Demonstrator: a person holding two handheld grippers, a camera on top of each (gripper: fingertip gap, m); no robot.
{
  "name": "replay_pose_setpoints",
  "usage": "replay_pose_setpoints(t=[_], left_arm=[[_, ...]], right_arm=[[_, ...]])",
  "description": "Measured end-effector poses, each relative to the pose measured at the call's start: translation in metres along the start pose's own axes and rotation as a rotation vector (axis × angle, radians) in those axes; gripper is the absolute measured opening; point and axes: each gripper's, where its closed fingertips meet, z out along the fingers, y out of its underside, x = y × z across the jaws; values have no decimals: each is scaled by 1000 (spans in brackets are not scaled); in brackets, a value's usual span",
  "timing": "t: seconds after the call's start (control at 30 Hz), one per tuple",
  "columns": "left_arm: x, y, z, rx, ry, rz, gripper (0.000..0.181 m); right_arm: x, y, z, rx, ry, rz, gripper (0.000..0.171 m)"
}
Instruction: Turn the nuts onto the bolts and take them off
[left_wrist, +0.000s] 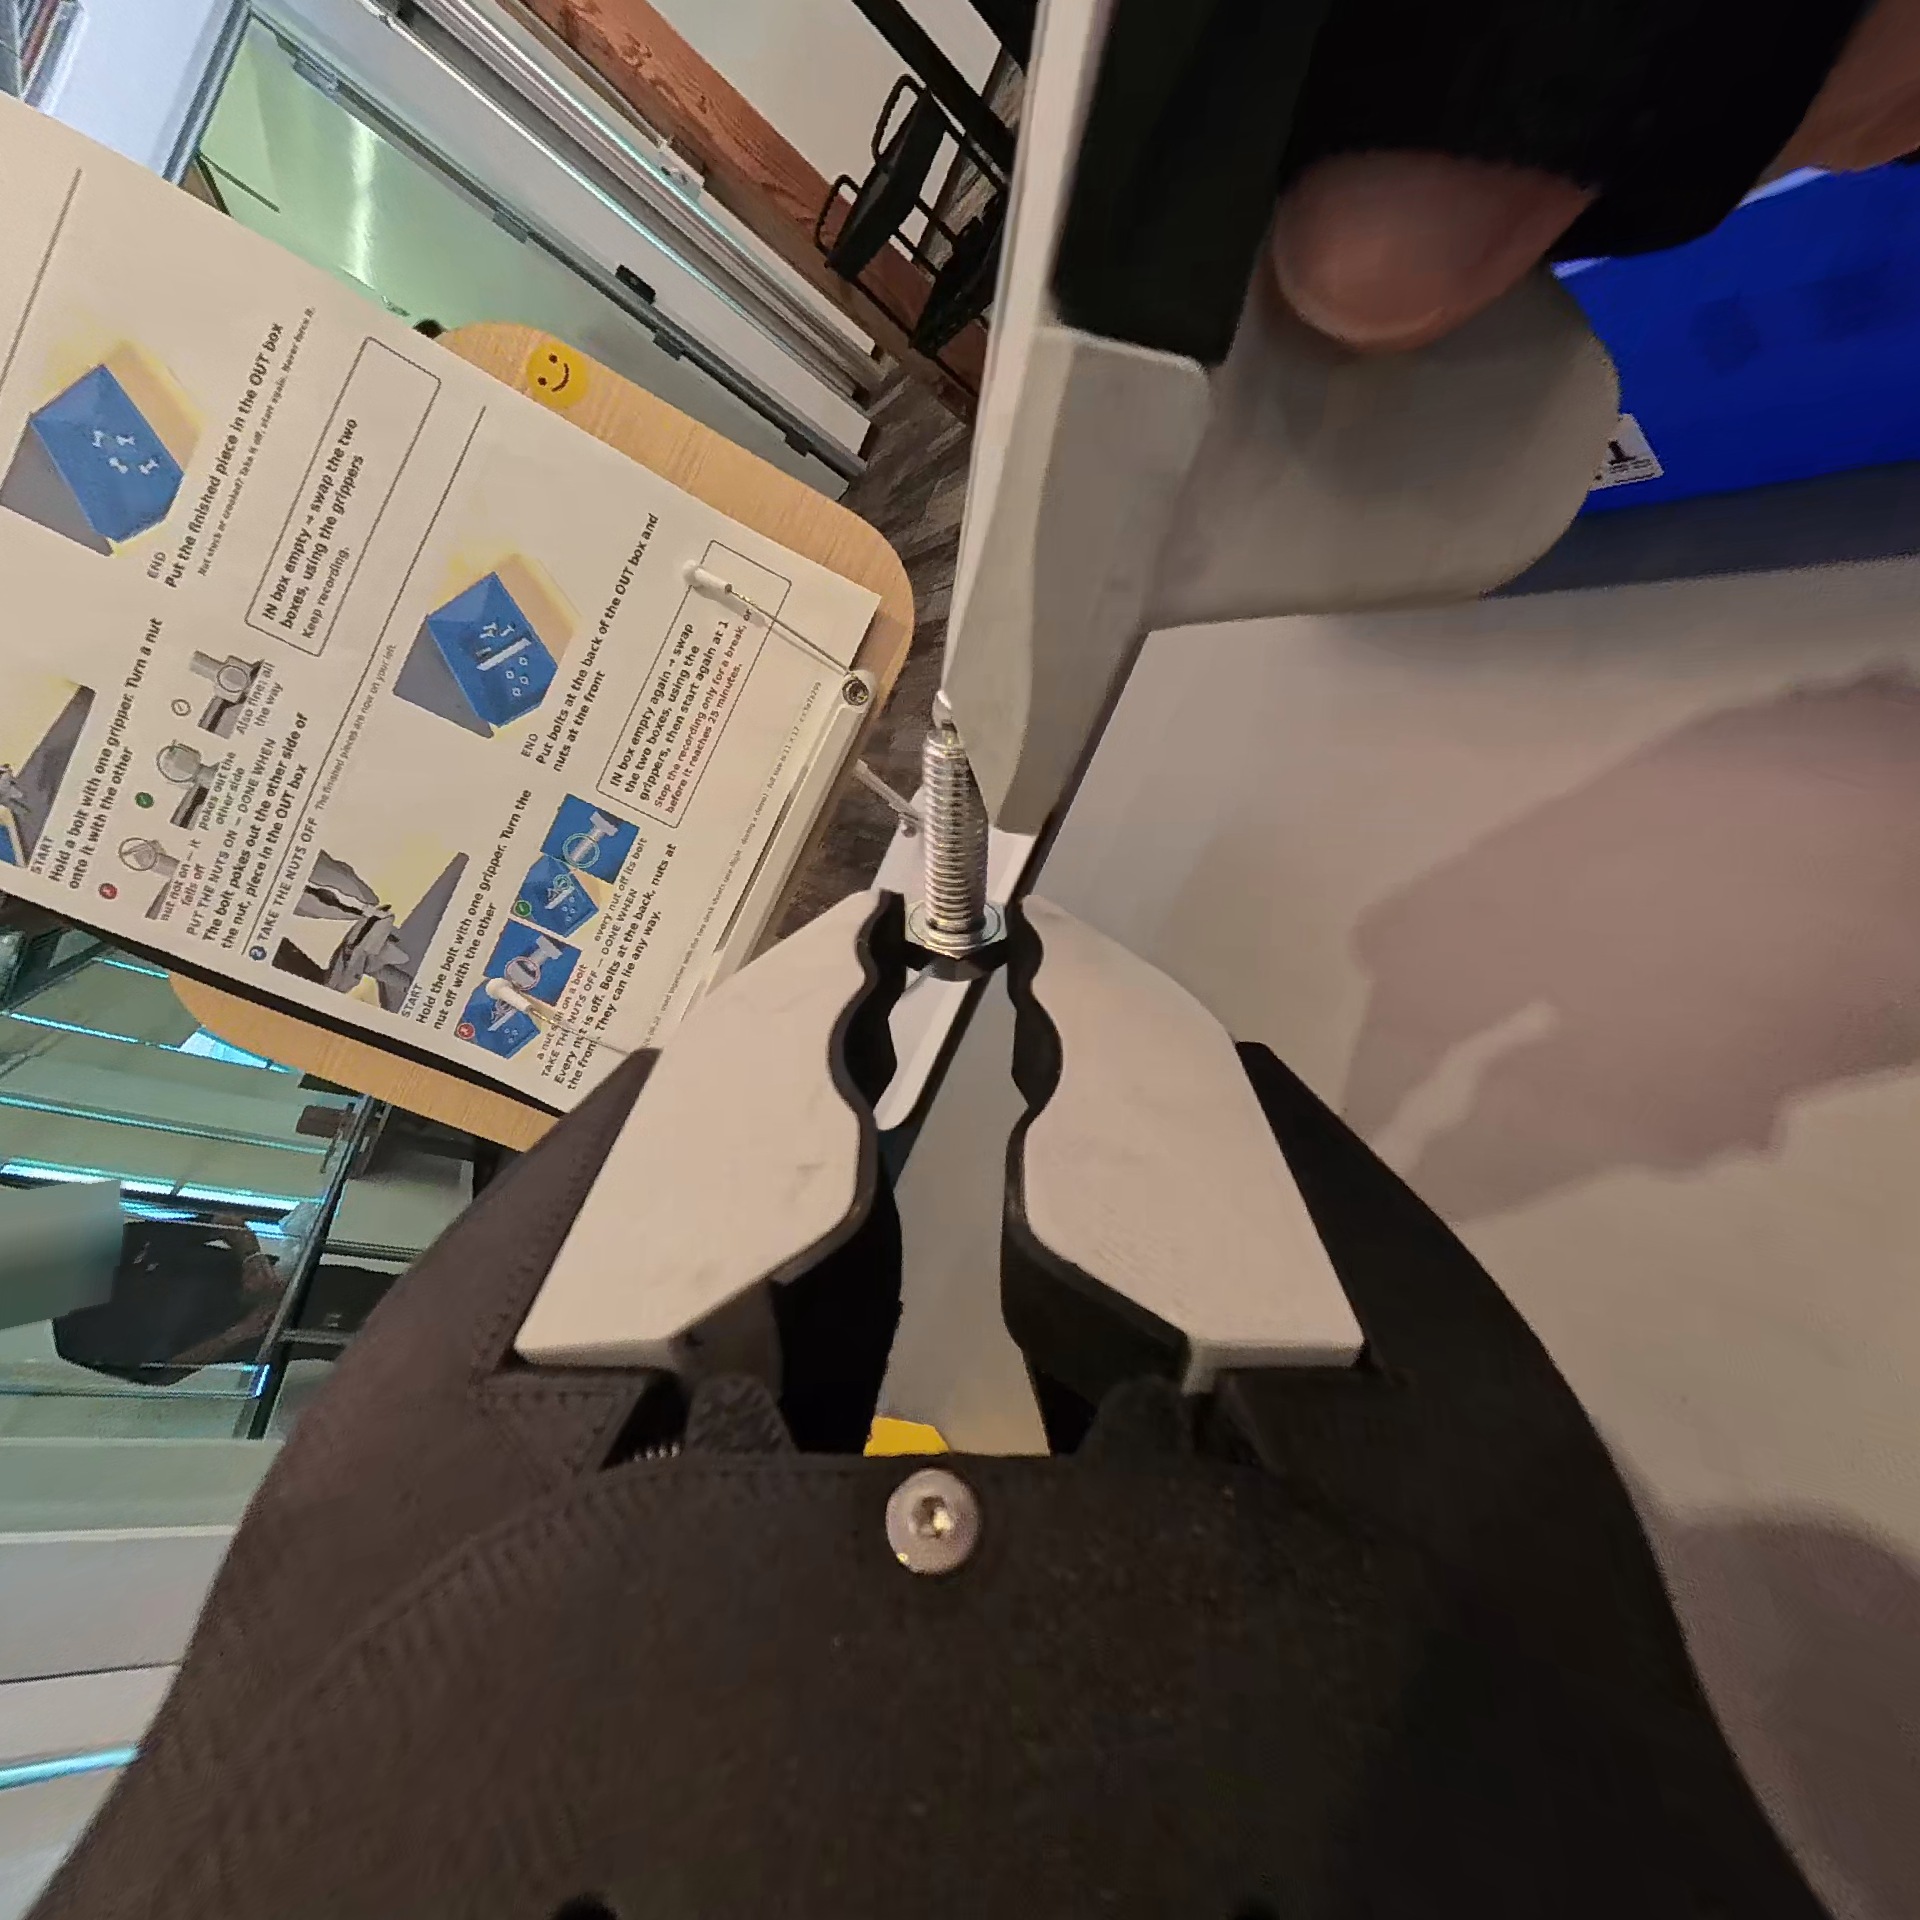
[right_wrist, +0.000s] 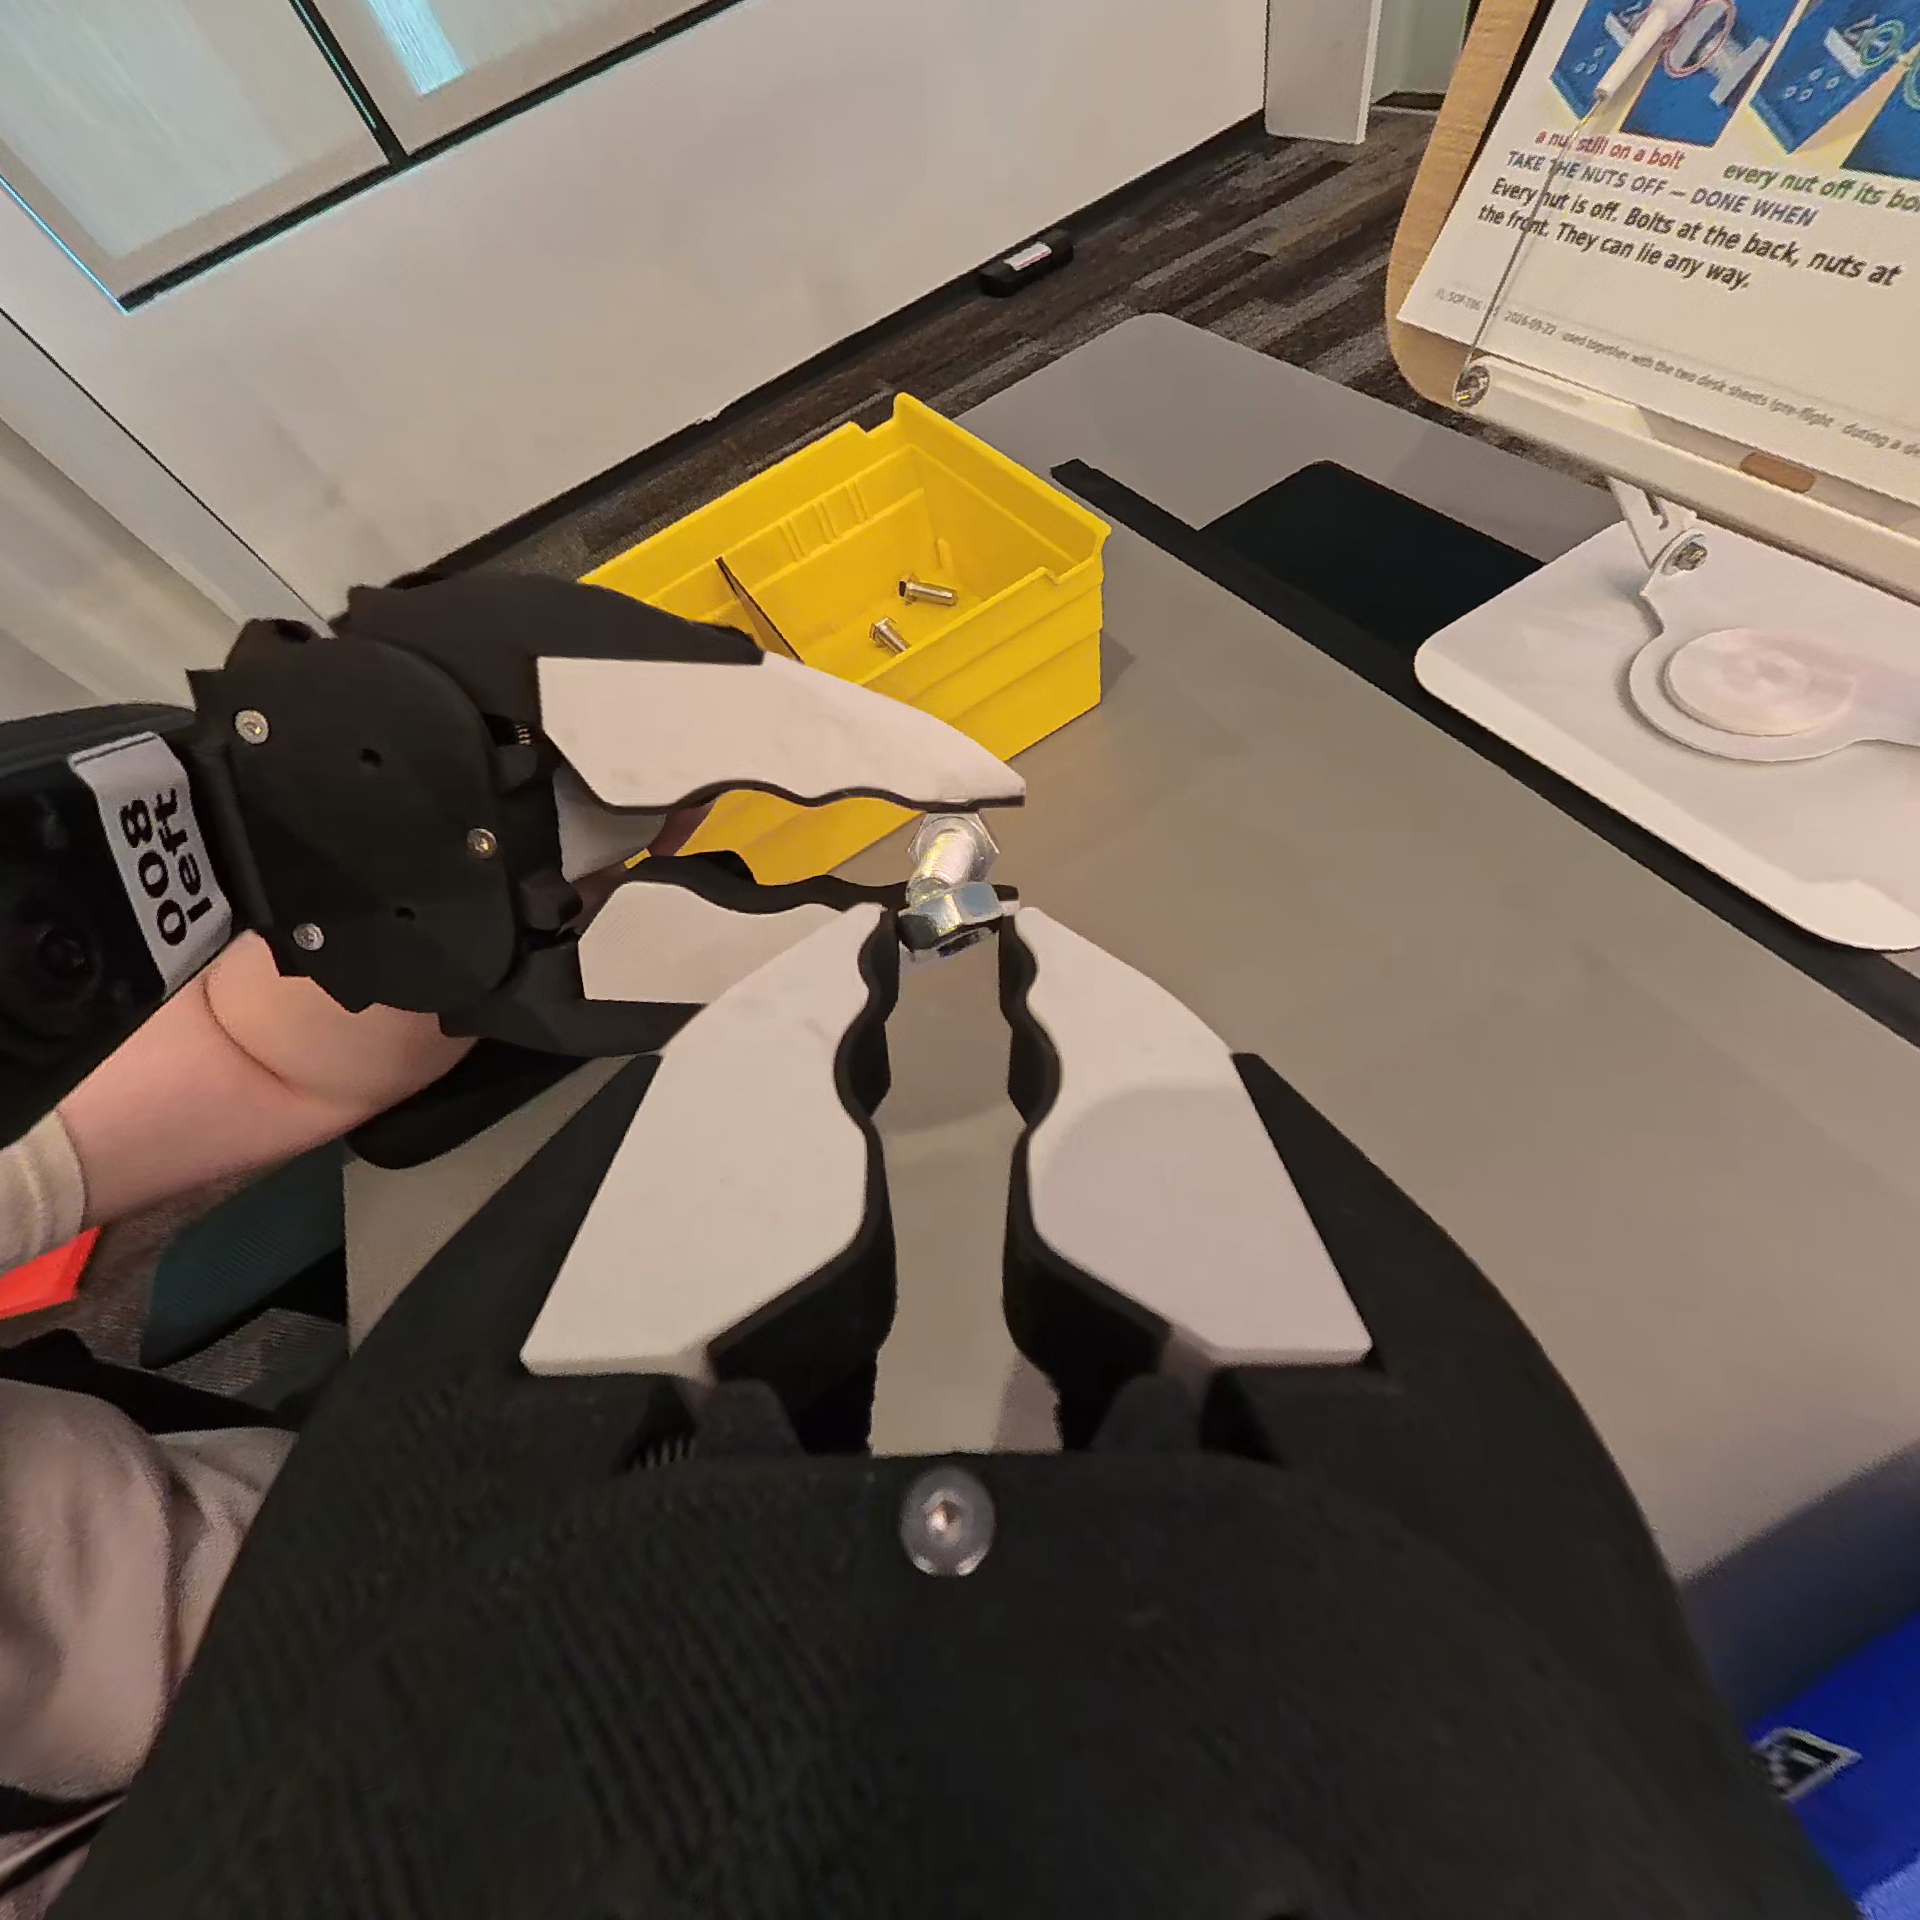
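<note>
Only right view shows yellow bin (right_wrist: 1049, 623) behind nut (right_wrist: 954, 914).

The bolt (right_wrist: 940, 854)'s head is hidden between the left gripper (right_wrist: 971, 847)'s fingers, the instruction sheet (right_wrist: 1704, 197) and blue bin (left_wrist: 1766, 343) run off the frame edges, and the yellow bin (right_wrist: 883, 613)'s front compartment sits behind that gripper.

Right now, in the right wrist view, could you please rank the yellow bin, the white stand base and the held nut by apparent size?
1. White stand base, partly cropped
2. Yellow bin, similar; order unsure
3. Nut, clearly smallest
</note>
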Motion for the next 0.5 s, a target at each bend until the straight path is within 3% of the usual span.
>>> replay_pose_setpoints(t=[0.27, 0.5], left_arm=[[5, -6, -3, 51, 78, -74, 18], [15, -10, -5, 71, 130, -37, 18]], right_arm=[[-2, 2, -6, -48, 54, -256, 19], [-4, 6, -17, -103, 158, -630, 19]])
